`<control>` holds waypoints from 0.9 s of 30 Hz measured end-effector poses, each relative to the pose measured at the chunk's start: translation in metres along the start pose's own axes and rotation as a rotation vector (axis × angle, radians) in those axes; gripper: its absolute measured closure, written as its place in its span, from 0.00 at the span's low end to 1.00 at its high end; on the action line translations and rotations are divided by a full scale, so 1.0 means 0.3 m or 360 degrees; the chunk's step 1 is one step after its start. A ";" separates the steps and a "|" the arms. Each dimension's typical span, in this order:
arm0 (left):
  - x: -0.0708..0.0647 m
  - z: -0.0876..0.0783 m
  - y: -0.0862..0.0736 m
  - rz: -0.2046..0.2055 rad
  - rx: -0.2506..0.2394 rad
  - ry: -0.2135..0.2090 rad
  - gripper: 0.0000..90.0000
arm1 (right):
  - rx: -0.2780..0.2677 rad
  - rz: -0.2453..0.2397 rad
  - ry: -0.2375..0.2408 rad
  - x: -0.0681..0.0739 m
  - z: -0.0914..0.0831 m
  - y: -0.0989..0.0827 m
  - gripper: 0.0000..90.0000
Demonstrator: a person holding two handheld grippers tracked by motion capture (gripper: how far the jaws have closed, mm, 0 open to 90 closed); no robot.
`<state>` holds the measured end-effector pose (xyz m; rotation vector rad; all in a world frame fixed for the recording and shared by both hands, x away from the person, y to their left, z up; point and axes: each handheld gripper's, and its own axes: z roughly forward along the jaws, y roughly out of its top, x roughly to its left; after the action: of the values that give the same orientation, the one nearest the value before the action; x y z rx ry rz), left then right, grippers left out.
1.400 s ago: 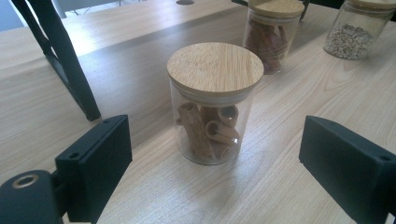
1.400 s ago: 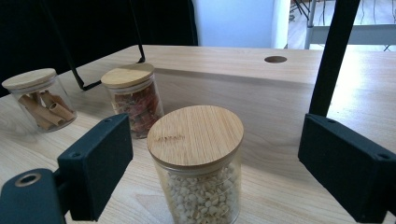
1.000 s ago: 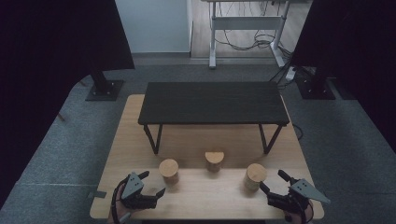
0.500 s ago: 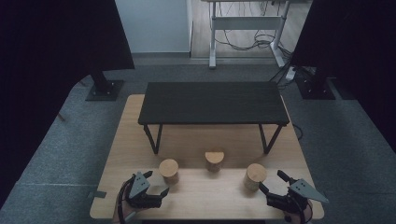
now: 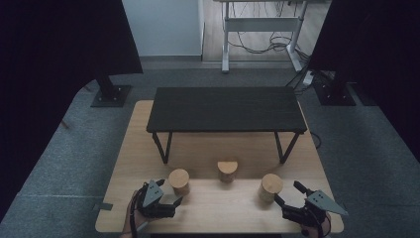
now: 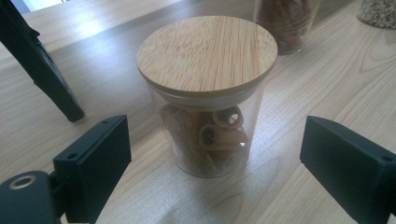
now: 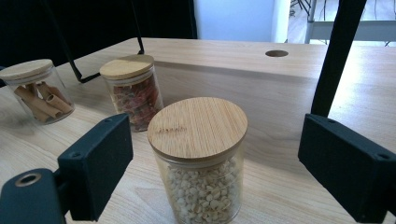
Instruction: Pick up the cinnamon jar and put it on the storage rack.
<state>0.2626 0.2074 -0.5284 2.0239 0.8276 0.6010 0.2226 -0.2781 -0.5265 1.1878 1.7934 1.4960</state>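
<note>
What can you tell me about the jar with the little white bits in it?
The jar is a small round one of clear glass, about full of small pale beads or grains. A flat, round, light wooden lid closes it. It stands upright on the wooden table, rightmost of three jars in the high view. It sits between the open jaws of the right gripper, which do not touch it. Nothing else touches it.

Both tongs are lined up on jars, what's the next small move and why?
Probably ease the left tongs forward, then close: their jaws stand open either side of the cinnamon jar, not yet touching its glass.
</note>
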 end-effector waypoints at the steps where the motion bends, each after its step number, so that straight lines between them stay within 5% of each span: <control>1: -0.001 0.004 0.001 0.0002 0.0003 0.0004 0.09 | 0.0000 0.0000 0.0000 0.000 0.000 0.000 0.11; 27: 0.010 0.096 0.038 -0.0010 0.0048 0.0003 0.10 | 0.0018 -0.0007 -0.0011 -0.001 0.004 -0.004 0.11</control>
<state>0.2877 0.1895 -0.5337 2.0478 0.8486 0.5900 0.2233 -0.2777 -0.5281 1.1926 1.8009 1.4794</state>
